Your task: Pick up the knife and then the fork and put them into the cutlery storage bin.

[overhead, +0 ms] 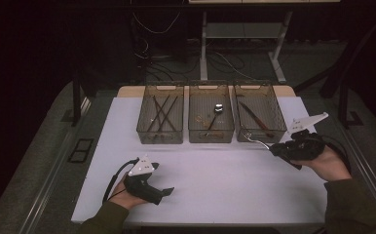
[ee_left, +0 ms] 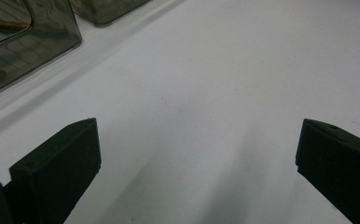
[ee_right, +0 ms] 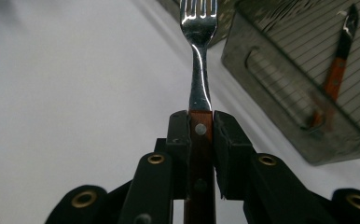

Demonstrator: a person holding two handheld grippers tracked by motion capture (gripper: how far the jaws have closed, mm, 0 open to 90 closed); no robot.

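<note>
The right tongs clench a fork by its wooden handle, tines pointing away, above the desk just in front of the right bin. The left tongs gape wide over bare desk, grasping nothing.

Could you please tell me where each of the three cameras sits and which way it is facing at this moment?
High view: above the person's side, looking forward and down on the white table; both forearms, left gripper and right gripper.
Left gripper view: rides the left gripper, facing bare tabletop between wide-apart jaws.
Right gripper view: rides the right gripper, looking along the clamped fork toward the right bin.
Shared: high and right gripper views both show fork and right bin.
</note>
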